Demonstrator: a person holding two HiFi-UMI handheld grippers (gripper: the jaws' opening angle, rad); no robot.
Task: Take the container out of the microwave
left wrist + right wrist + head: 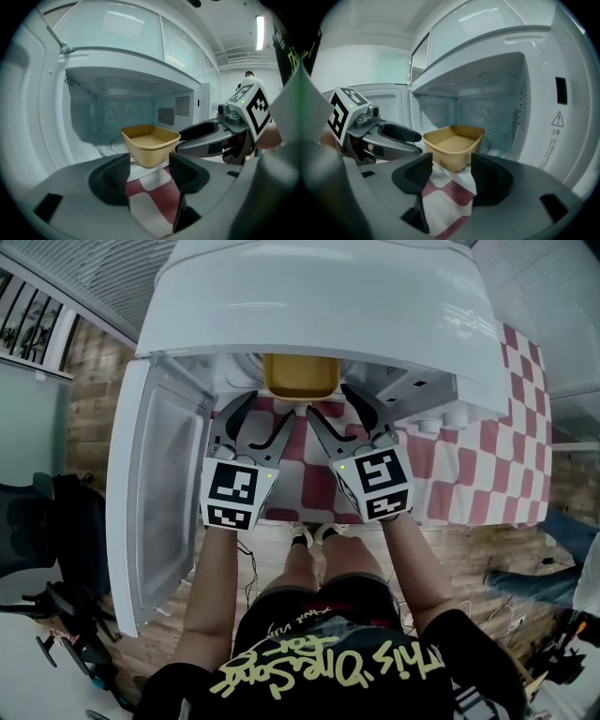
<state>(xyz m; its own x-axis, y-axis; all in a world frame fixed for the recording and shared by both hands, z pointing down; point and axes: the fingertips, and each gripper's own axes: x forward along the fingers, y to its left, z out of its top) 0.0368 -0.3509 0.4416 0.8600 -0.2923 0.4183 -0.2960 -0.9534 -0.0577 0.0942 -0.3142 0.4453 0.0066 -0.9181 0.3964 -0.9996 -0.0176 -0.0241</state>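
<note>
Head view first: the white microwave [328, 306] sits at 12 o'clock with its door [155, 493] swung wide open out to 9. The tan plastic container [300, 376] is just inside the front of the cavity, and the microwave's top cuts off its back half. The left gripper [270, 413] and right gripper [330, 407] sit side by side just below it, both pointing at 12. Both have their jaws spread wide with nothing between them, and neither touches the tub. A red-and-white checked cloth [487, 456] covers the table underneath and runs off toward 3. In the left gripper view the container [150, 145] is dead centre, just past the open jaw tips. It rests on what looks like the glass turntable [107, 149], though that's faint. All I can see inside the tub is its own tan floor. The other gripper pokes in from 3 o'clock. The right gripper view is pretty much a mirror: the container [454, 145] is ahead of the parted jaws with checked cloth showing in the gap, and the left gripper comes in from 9. There's a warning label [553, 136] on the frame at 3, too small to read.
</note>
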